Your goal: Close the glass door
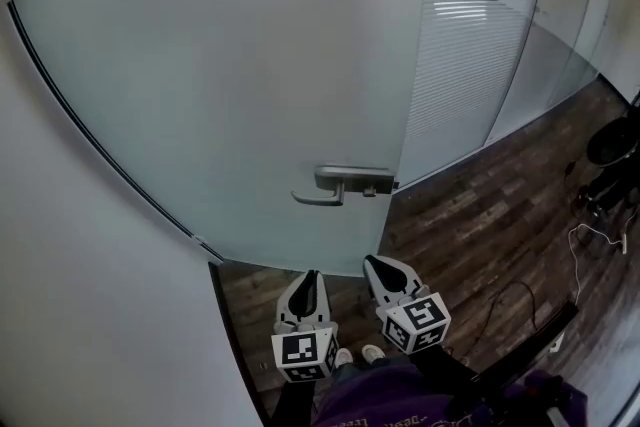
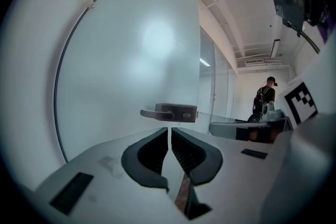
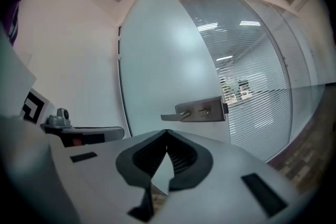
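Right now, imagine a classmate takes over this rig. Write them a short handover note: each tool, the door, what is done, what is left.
The left tool is shut and empty, and points at the grey metal lever handle without touching it.
The right tool is shut and empty, also short of the handle.
The frosted glass door is directly ahead. Its free edge sits out of line with the striped glass partition, so it looks not yet closed.
Done: nothing visible.
Left: probably push the door shut.
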`<state>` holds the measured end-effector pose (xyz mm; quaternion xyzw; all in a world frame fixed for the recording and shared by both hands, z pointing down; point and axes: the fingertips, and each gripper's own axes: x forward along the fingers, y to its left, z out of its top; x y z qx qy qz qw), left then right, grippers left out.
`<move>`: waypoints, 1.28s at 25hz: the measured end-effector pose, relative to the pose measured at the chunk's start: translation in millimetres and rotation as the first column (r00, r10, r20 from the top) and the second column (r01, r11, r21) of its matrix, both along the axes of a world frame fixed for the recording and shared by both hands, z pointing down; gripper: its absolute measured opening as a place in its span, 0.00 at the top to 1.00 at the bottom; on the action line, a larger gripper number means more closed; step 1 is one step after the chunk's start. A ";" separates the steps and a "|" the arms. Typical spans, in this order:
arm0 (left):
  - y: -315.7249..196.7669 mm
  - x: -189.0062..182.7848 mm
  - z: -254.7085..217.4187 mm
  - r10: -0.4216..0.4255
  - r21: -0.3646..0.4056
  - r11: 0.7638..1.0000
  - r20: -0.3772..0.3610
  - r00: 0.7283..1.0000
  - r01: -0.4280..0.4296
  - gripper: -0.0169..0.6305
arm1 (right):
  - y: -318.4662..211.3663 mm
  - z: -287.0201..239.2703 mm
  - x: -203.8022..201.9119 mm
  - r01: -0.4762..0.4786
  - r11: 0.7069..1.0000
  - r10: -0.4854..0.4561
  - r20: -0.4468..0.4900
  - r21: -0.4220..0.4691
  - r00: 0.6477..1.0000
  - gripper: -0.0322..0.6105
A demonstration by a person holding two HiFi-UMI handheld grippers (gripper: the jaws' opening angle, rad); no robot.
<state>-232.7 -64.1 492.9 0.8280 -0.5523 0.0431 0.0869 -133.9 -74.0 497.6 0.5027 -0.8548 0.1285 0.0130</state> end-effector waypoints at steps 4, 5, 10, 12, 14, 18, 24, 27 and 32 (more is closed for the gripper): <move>-27.3 3.6 -4.4 0.061 0.071 0.995 0.142 0.988 -0.072 0.97 | 0.2 -0.7 12.2 -0.083 0.997 0.083 -0.003 0.003 0.997 0.95; -37.7 5.1 -4.6 0.070 0.098 0.991 0.201 0.977 -0.091 0.95 | -1.7 0.7 16.5 -0.103 0.995 0.103 -0.002 0.004 0.995 0.95; -89.3 19.5 -1.0 0.111 0.166 0.959 0.531 0.840 -0.232 0.81 | -5.1 0.2 33.3 -0.179 0.984 0.179 0.008 0.011 0.984 0.95; -110.0 24.2 -1.2 0.094 0.179 0.938 0.694 0.713 -0.298 0.81 | -5.0 -4.6 35.3 -0.192 0.981 0.192 0.009 0.017 0.981 0.95; -129.8 27.9 7.9 0.084 0.161 0.912 0.828 0.554 -0.378 0.81 | -8.4 -4.6 35.8 -0.203 0.979 0.203 0.006 0.022 0.979 0.95; -150.0 31.2 23.0 0.054 0.092 0.887 0.953 0.299 -0.453 0.81 | -11.1 -3.5 38.5 -0.220 0.975 0.220 -0.006 0.026 0.975 0.95; -163.4 34.6 25.8 -0.003 0.074 0.883 0.988 0.153 -0.464 0.81 | -12.2 -3.5 34.0 -0.237 0.971 0.237 -0.011 0.020 0.971 0.95; -160.8 36.4 27.1 -0.019 0.091 0.876 0.988 0.154 -0.474 0.81 | -8.3 -2.7 32.3 -0.250 0.968 0.251 -0.024 0.014 0.968 0.95; -161.1 34.4 26.2 0.019 0.093 0.890 0.970 0.241 -0.446 0.81 | -4.0 1.4 27.5 -0.268 0.963 0.269 -0.041 0.011 0.962 0.95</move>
